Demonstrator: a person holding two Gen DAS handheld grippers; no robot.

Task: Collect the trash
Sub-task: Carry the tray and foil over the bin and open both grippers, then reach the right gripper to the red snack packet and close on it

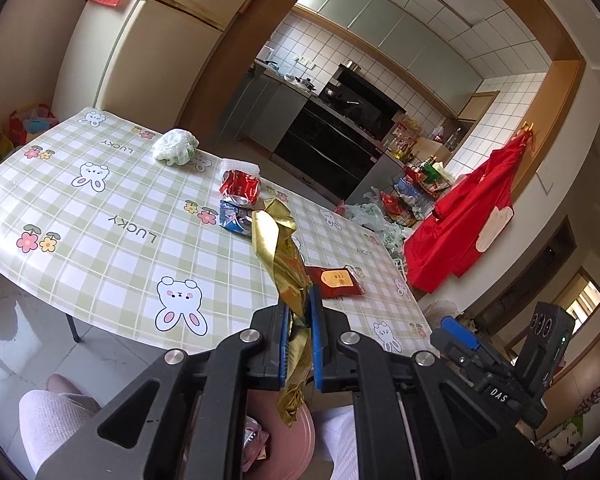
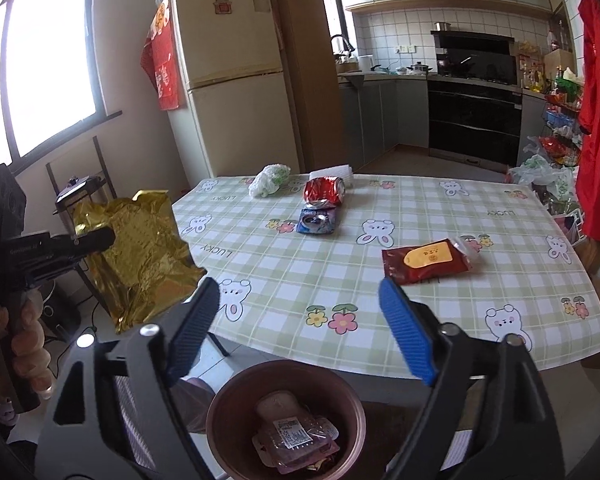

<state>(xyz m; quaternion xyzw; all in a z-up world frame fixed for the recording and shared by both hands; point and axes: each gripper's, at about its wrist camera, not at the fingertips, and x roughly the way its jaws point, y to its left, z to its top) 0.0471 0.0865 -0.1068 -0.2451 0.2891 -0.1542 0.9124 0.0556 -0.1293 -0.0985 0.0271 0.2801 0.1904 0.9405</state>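
My left gripper (image 1: 299, 304) is shut on a crumpled gold foil wrapper (image 1: 284, 256), held off the table's near edge; the right wrist view shows the wrapper (image 2: 140, 252) hanging at the left. My right gripper (image 2: 298, 286) stands open with nothing between its fingers, above a brown bin (image 2: 220, 408) that holds a clear plastic packet (image 2: 296, 436). On the checked tablecloth (image 2: 380, 320) lie a crushed red can (image 2: 326, 192), a blue packet (image 2: 316, 220), a dark red packet with a yellow label (image 2: 424, 260), a crumpled white-green bag (image 2: 270, 180) and a folded white tissue (image 2: 336, 172).
A hand (image 2: 28, 344) grips the left tool's handle. A beige fridge (image 2: 228, 80) stands behind the table, and a black rack (image 2: 76, 192) is at the left by the window. A red apron (image 2: 596, 120) hangs at the right beside a cluttered shelf (image 2: 560, 136).
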